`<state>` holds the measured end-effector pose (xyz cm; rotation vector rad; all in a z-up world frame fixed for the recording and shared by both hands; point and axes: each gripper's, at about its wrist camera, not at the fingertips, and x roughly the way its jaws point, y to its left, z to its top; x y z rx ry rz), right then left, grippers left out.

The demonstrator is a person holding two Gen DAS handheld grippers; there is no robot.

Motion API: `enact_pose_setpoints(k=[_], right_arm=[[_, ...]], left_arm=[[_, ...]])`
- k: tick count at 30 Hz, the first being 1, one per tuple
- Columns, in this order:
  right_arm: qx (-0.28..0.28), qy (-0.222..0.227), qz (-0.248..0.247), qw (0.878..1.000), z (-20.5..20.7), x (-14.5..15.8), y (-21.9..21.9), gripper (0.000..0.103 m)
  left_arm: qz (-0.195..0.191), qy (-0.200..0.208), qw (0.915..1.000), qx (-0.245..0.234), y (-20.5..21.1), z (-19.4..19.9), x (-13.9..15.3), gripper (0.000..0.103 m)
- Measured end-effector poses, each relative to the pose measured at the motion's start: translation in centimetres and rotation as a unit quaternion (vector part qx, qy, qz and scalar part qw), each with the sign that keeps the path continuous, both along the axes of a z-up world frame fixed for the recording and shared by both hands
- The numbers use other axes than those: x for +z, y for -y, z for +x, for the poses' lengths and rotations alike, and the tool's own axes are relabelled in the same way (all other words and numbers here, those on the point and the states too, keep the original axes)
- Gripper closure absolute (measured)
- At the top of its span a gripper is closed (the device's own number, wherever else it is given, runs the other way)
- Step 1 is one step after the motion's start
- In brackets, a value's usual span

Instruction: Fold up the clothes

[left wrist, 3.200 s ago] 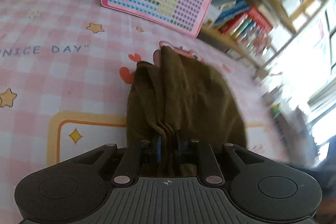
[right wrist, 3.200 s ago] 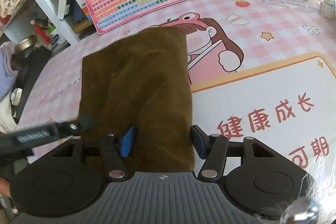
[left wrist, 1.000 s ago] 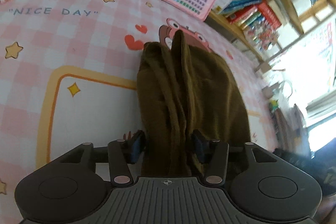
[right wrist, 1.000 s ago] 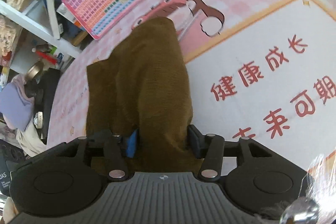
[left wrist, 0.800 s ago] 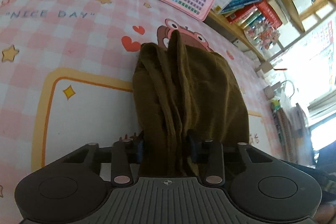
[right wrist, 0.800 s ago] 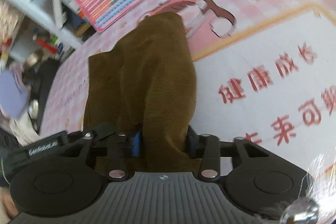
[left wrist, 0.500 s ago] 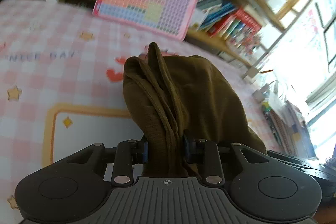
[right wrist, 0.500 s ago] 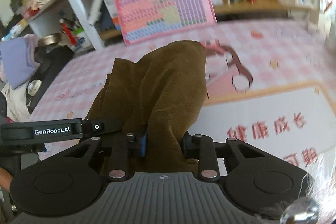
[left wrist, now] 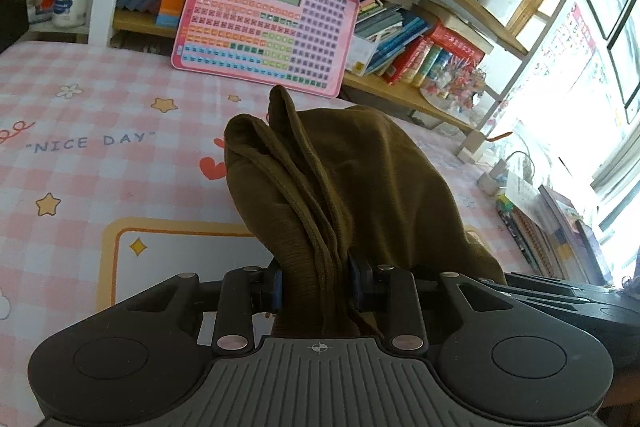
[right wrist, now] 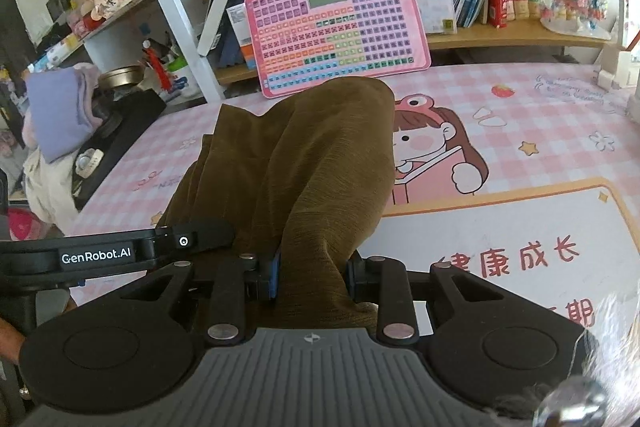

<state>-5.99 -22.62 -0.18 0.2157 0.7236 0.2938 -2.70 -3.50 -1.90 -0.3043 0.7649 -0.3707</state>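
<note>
An olive-brown garment [left wrist: 352,179], folded into several layers, rises off the pink checked mat [left wrist: 80,155]. My left gripper [left wrist: 316,283] is shut on its stacked near edge. In the right wrist view the same brown garment [right wrist: 312,163] drapes forward and upward from my right gripper [right wrist: 312,277], which is shut on the other near corner. The left gripper's black body [right wrist: 112,253] shows at the left of that view, close beside the right one. The cloth's far end is lifted and hides the mat behind it.
A pink keypad toy board [right wrist: 336,27] leans against the bookshelf [right wrist: 500,35] at the mat's far edge. Books fill the shelf. Purple and white clothes [right wrist: 56,119] and a black case lie off the mat to the left. Small items [left wrist: 520,183] crowd the window side.
Both grippers went from open around the garment's near edge to shut on it, then lifted it. The cloth now stands up from the mat instead of lying flat.
</note>
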Motion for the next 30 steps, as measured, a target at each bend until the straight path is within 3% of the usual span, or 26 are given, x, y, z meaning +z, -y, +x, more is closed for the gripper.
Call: enact_pose_setpoints(k=[10, 21, 30], right_arm=[[0.030, 0.010, 0.019, 0.999, 0.9, 0.0, 2.8, 0.077], [0.023, 0.014, 0.050, 0.998, 2.0, -0.4, 8.2, 0.077], [0.015, 0.008, 0.065, 0.998, 3.0, -0.9, 9.6, 0.077]], left_arm=[[0.022, 0.000, 0.9995, 0.022, 2.9, 0.2, 0.8, 0.074], [0.046, 0.002, 0.9988, 0.017, 7.6, 1.6, 1.6, 0.074], [0.055, -0.007, 0.9984, 0.006, 8.5, 3.2, 1.5, 0.074]])
